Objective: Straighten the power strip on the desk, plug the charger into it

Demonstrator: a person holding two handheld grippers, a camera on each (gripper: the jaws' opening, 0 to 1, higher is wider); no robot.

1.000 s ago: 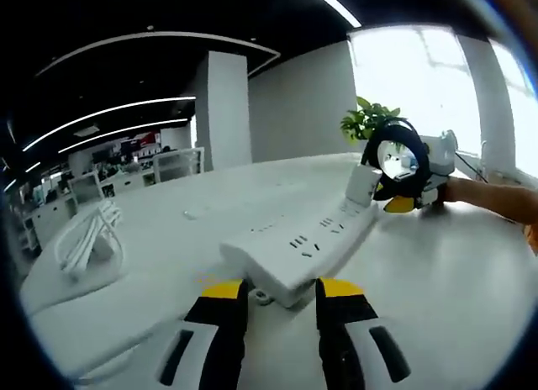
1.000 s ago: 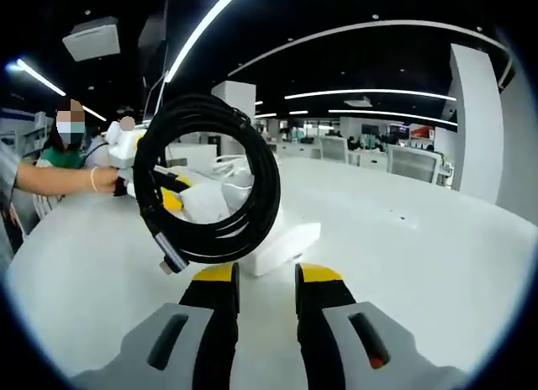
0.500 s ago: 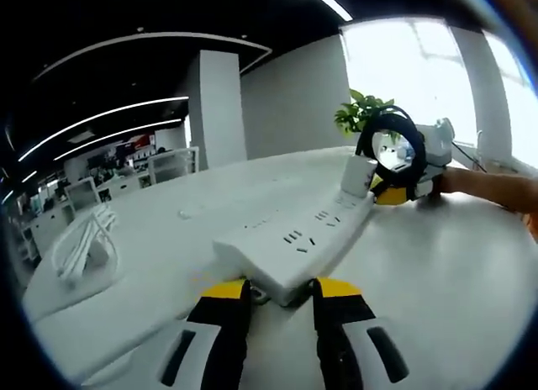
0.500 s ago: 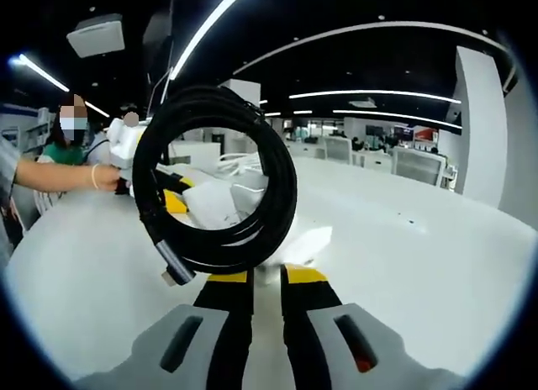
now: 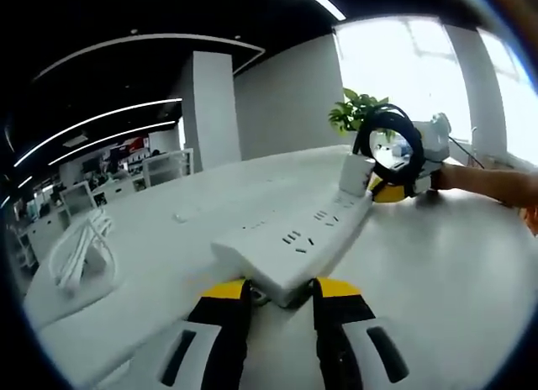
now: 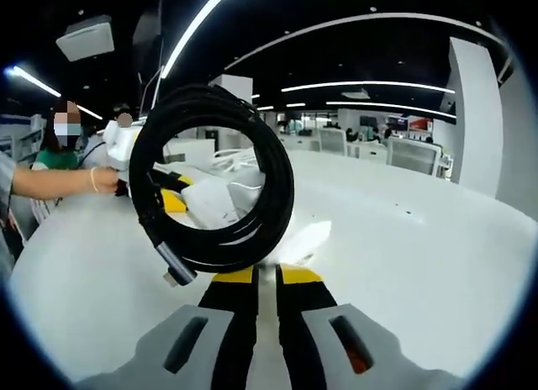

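left gripper (image 5: 276, 291) spread around power strip (image 5: 294, 247) end on desk (image 5: 437, 272), right gripper (image 6: 266, 276) pinching cable coil (image 6: 210, 184), charger (image 5: 356, 175) at strip's far end

Open-plan office. Ahead of the left gripper: a broad white desk (image 5: 471, 264), a square white pillar (image 5: 208, 108), a bright window (image 5: 403, 66) and a potted plant (image 5: 357, 113). Beyond the right gripper: rows of workstations (image 6: 370, 146) under linear ceiling lights (image 6: 370, 86).

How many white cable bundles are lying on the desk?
1 that can be made out: a white cable bundle lies on the desk, apart from the power strip. The black coiled cable hides part of the desk, so others may be hidden.
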